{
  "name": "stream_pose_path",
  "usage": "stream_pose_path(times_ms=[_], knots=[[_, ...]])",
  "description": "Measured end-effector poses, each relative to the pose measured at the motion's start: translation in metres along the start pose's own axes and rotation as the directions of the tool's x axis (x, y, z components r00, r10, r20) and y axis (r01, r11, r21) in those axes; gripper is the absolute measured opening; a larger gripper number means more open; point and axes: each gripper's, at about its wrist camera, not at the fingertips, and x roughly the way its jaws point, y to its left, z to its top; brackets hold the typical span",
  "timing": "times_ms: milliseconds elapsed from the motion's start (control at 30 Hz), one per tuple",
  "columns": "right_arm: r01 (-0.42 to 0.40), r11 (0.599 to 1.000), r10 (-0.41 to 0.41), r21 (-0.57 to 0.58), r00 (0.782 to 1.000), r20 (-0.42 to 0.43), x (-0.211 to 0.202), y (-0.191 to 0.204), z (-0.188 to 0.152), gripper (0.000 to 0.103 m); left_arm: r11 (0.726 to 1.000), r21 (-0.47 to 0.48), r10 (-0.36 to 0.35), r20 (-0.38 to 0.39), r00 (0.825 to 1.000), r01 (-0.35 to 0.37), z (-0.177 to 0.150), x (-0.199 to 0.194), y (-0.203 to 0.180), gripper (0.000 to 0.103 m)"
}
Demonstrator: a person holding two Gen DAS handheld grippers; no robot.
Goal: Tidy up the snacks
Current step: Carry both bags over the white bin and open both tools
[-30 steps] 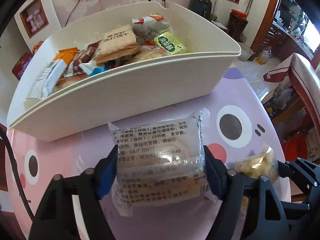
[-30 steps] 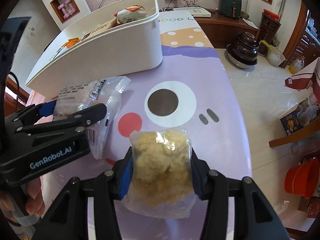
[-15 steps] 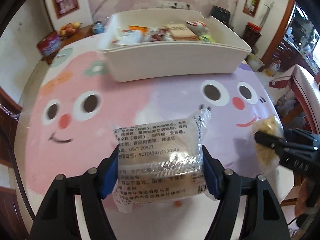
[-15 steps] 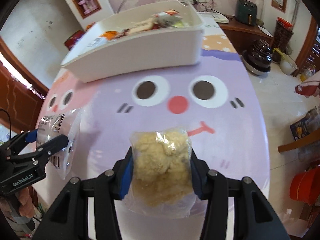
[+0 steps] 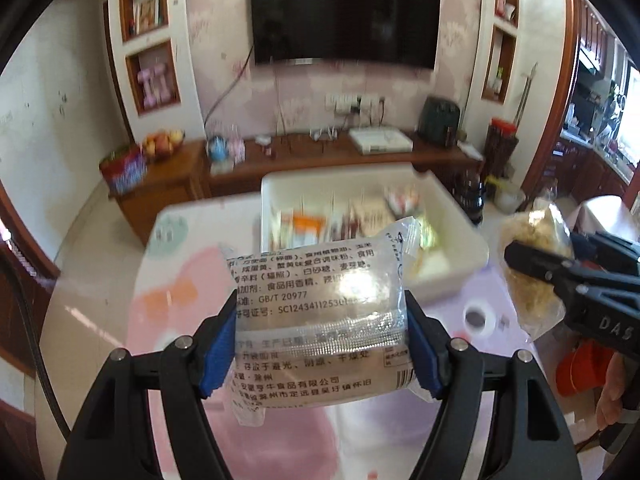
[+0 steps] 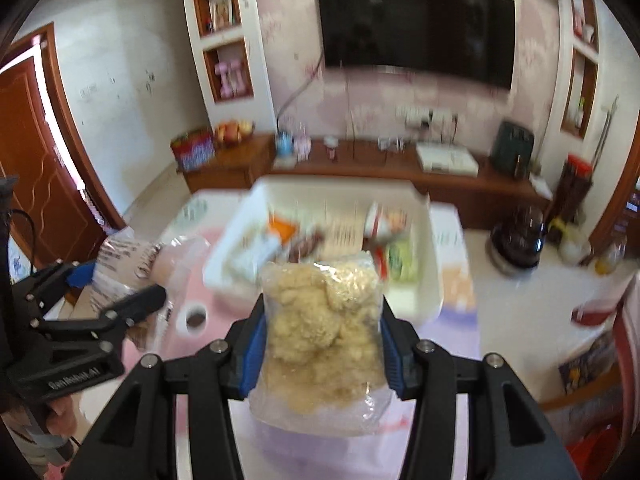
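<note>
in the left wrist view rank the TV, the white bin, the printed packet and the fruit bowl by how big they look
1. TV
2. White bin and printed packet: alike, and the packet is much nearer the camera, so unranked
3. Fruit bowl
</note>
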Motion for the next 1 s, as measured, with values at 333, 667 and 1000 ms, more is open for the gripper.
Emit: stream_pose_path(times_ms=[333,667,1000], knots=[[0.065,0.998,-0.066,0.014,0.992,0.109,0.011,-0.010,0.095,0.049,1.000,-0.006,0.028,0.038,0.999,-0.028,0.090,0.036,0.002,0.073],[0.107,0.988,-0.106,0.114,0.994,-0.018,0.110,-0.040,0.112,0.050,0.999,-0.044,0.011,-0.068,0.998,-0.014,0.116,0.136,0.002,0.077],[0.137,0.974,-0.107,0.181,0.980,-0.169,0.186,-0.057,0.085,0.072,0.999,-0.015,0.037,-0.164,0.986,-0.040,0.095,0.199,-0.010,0.103]])
